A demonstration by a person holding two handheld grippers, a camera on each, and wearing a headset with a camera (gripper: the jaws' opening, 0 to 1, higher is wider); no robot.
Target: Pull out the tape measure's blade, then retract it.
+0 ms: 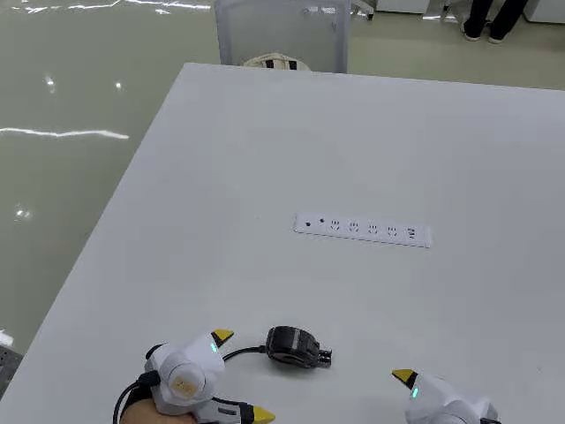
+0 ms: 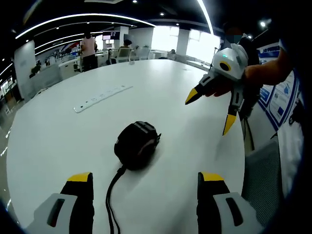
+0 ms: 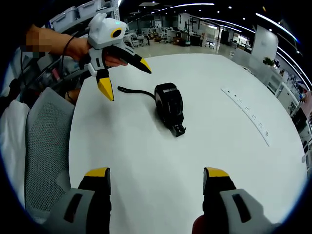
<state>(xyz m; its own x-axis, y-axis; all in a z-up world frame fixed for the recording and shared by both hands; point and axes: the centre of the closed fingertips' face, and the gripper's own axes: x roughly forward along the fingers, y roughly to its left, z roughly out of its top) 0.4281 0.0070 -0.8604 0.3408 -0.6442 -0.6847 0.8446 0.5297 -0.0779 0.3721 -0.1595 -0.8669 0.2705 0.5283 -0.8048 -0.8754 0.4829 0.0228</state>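
On the left, at the near edge of the white table (image 1: pixel 265 141), the left gripper (image 1: pixel 243 374) is held just above the surface, its yellow-tipped jaws spread wide and gripping nothing; a thin black cord (image 1: pixel 243 352) lies on the table in front of it and runs right to the tape measure (image 1: pixel 294 345); the tape measure, black and rounded, rests on the tabletop between the two grippers, touched by neither, its blade wound in with only the end hook showing on its right side; further right, the right gripper (image 3: pixel 157 173) is also parted wide and empty, apart from the tape measure; beyond them, toward the middle of the table, lies a white power strip (image 1: pixel 362 230).
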